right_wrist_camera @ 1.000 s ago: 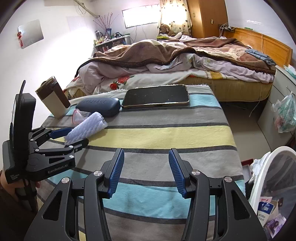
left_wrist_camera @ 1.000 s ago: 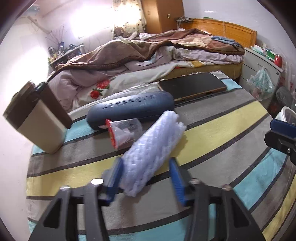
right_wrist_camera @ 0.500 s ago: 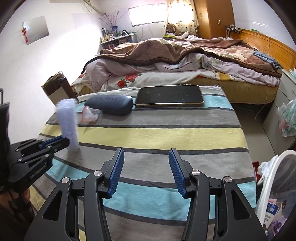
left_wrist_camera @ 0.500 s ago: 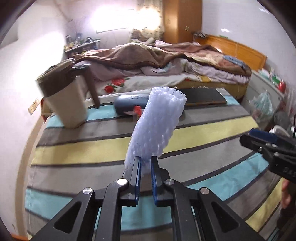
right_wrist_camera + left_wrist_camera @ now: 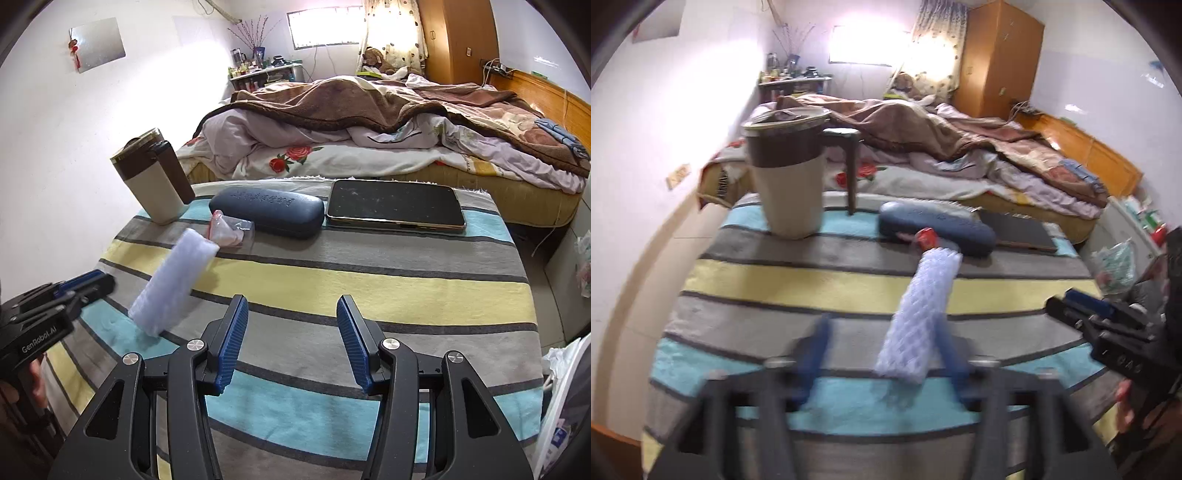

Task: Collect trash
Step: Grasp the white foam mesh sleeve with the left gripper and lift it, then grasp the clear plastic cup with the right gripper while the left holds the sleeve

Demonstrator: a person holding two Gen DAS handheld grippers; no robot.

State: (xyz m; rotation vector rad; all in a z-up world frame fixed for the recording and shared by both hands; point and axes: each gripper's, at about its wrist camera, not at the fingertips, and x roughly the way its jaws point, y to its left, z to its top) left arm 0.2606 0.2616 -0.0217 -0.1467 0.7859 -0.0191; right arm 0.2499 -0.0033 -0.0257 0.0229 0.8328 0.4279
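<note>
A white foam net sleeve (image 5: 919,314) (image 5: 173,280) is tilted, its lower end on or just above the striped cloth (image 5: 369,273), free of any grip. My left gripper (image 5: 882,347) is open and blurred; the sleeve's near end lies between its fingers, by the right one. In the right wrist view the left gripper (image 5: 88,284) sits just left of the sleeve. A small clear plastic bag with a red strip (image 5: 231,230) (image 5: 925,238) lies against the dark blue glasses case (image 5: 267,210). My right gripper (image 5: 291,338) is open and empty over the near stripes.
A beige and brown lidded jug (image 5: 153,177) (image 5: 786,173) stands at the far left corner. A dark tablet (image 5: 395,205) lies at the back right. A white-rimmed bin with a bag (image 5: 565,402) stands off the right edge. An unmade bed (image 5: 369,110) is behind.
My left gripper had shut on the foam sleeve and lifted it upright. It has now opened, and the sleeve has tipped over and dropped back toward the cloth. The right gripper stayed open.
</note>
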